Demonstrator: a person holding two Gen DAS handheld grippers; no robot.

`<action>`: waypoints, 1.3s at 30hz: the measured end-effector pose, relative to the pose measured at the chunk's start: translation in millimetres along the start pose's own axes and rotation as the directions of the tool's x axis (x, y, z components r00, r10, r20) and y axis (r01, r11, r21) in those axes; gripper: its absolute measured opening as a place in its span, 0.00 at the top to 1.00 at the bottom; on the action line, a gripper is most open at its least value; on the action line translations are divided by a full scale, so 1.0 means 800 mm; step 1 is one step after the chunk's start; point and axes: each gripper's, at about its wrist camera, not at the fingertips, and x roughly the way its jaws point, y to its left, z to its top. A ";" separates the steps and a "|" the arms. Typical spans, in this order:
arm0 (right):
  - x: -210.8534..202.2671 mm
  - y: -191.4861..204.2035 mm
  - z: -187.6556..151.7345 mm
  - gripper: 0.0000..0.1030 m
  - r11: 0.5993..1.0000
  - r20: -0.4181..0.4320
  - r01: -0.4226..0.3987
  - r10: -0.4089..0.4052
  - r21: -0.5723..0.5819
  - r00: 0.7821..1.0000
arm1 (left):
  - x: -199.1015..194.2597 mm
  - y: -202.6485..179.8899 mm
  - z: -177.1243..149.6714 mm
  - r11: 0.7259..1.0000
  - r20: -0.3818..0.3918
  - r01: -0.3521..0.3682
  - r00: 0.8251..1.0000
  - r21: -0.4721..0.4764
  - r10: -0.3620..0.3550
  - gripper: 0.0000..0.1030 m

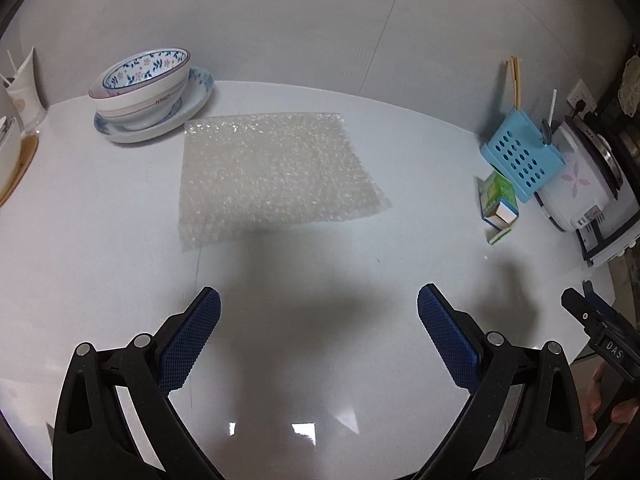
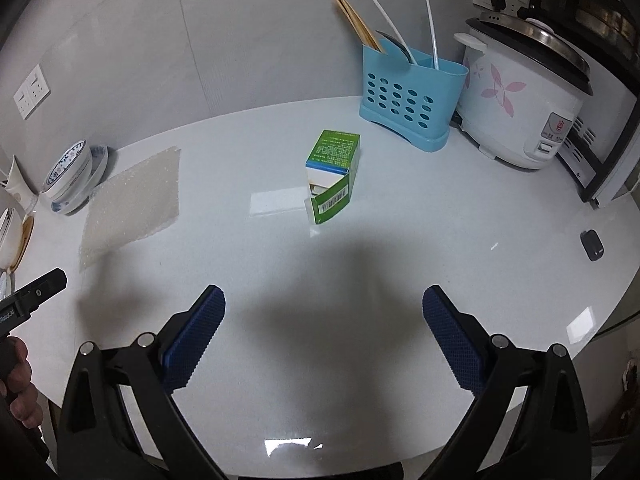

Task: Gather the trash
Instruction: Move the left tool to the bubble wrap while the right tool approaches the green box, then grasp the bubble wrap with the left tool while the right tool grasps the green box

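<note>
Hovering above the white desk, both claws are spread wide, nothing held. Bubble wrap sheet lies flat ahead of left claw; torn green carton ahead of right claw. A raised edge is best pinched.

I see stacked floral bowls on a plate at the desk's far left. A blue perforated utensil holder with chopsticks stands just beside a white rice cooker.
</note>
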 end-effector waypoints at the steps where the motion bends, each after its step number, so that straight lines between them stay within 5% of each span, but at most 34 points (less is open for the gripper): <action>1: 0.005 0.001 0.006 0.08 1.000 -0.002 0.003 -0.003 0.002 1.000 | 0.006 0.004 0.009 1.000 -0.001 -0.002 1.000 -0.001 0.002 0.06; 12: 0.079 0.009 0.069 0.08 0.996 -0.064 0.010 -0.004 0.087 0.998 | 0.086 0.057 0.081 0.998 -0.079 -0.057 0.995 -0.021 0.055 0.06; 29: 0.200 -0.009 0.147 0.08 0.978 -0.230 0.128 -0.089 0.162 0.969 | 0.175 0.083 0.117 0.991 -0.164 -0.133 0.978 0.004 0.132 0.06; 33: 0.207 -0.016 0.153 0.11 0.969 -0.215 0.149 -0.106 0.195 0.971 | 0.181 0.076 0.116 0.987 -0.192 -0.155 0.969 0.033 0.159 0.07; 39: 0.219 -0.013 0.155 0.32 0.969 -0.244 0.141 -0.090 0.201 0.966 | 0.189 0.065 0.120 0.979 -0.251 -0.188 0.947 0.073 0.200 0.20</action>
